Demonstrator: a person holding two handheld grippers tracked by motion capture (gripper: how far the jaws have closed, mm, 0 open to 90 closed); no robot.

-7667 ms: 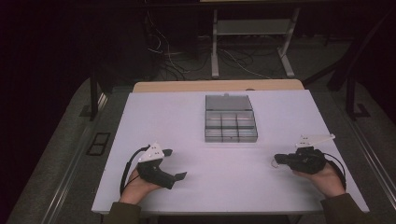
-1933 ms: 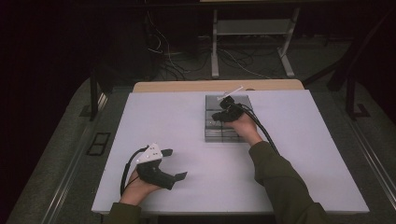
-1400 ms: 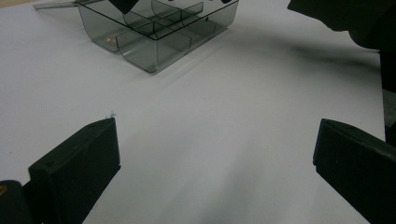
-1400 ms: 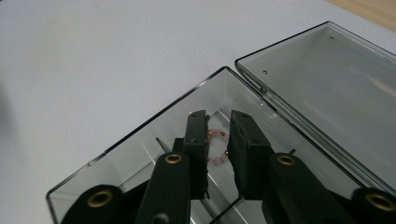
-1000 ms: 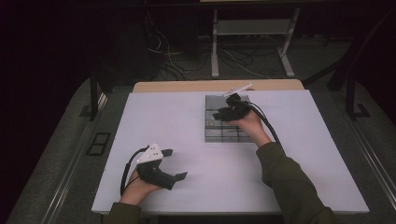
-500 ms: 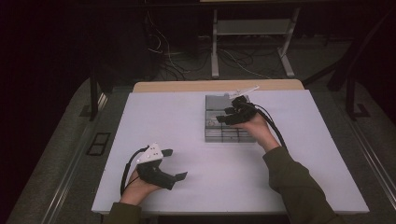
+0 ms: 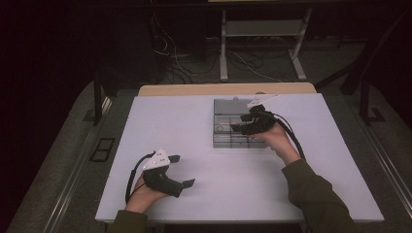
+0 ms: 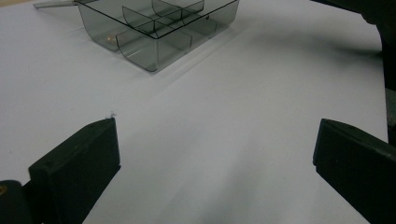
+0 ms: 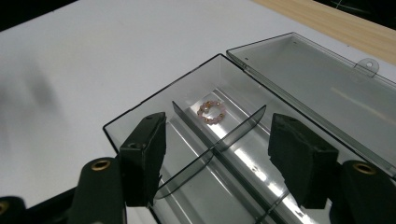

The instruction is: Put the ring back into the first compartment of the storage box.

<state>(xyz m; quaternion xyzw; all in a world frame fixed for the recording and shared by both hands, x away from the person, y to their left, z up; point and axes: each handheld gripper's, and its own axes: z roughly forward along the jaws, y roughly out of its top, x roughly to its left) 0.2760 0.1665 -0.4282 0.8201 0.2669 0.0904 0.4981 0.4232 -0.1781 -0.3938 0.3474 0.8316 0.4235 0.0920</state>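
Bead ring (image 9: 211, 112), pink and gold, lies in a far corner compartment of the smoky divided box (image 9: 140, 114), just ahead of the right gripper (image 9: 217, 151), whose jaws hang parted and empty above a divider. They have just been opening, and since a second ago that hand has drawn back toward the box's right edge. The left gripper (image 7: 176, 171) rests wide open on the table (image 7: 194, 126).
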